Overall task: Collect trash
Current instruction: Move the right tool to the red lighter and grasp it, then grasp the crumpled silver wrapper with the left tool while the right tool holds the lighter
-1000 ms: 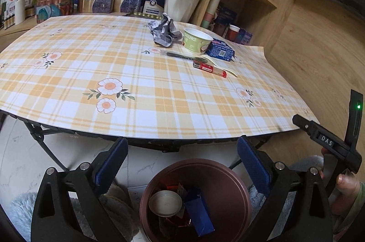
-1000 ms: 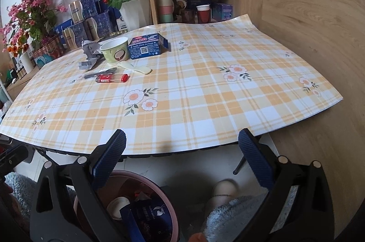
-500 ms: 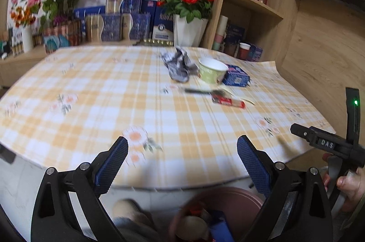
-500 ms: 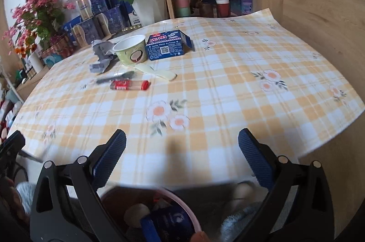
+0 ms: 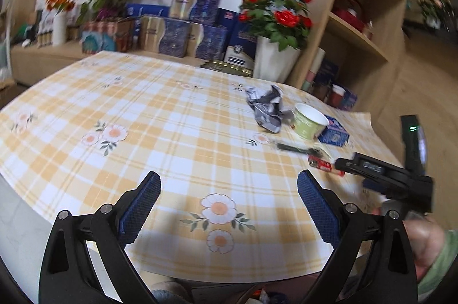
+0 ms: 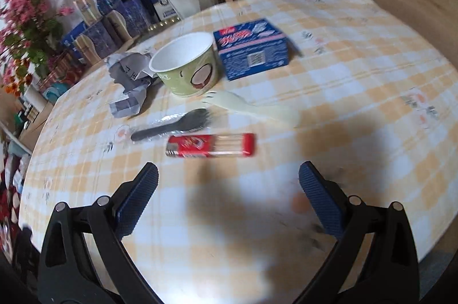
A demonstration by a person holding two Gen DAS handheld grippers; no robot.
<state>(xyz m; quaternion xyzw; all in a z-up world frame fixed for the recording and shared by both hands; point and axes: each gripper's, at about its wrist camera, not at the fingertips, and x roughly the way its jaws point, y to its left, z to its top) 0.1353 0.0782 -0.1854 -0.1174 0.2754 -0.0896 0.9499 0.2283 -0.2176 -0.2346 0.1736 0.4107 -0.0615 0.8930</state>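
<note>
On table [image 6: 357,69], far-right portion, trash cluster: 1 red packet [image 6: 211,145], 1 black plastic spork in clear wrap [image 6: 174,123], 1 pale plastic fork [image 6: 252,109], 1 green paper cup [image 6: 187,66], 1 blue carton [image 6: 252,49], 1 crumpled grey wrapper [image 6: 130,72]. Six pieces counted, all lying on the plaid cloth, none lifted. Right gripper [image 6: 228,183] hovering over table, fingers spread wide, empty. Left gripper [image 5: 229,188] also over table nearer its front edge, fingers spread wide, empty. Key relation: red packet straight ahead of right gripper, just beyond the fingertips and slightly left of centre; long axis running left to right, i.e. across the line of approach, parallel to the gap between fingers. Judged: as oriented, fingers would close on the packet's ends, so wrist rotation or a grip across the narrow width likely needed. Right gripper clearly nearer; from left wrist view the cluster sits well apart, off to the right. Spork lying just behind packet, roughly parallel, near enough to risk being caught along with it. Motion blur in both views; fine print unreadable.
</note>
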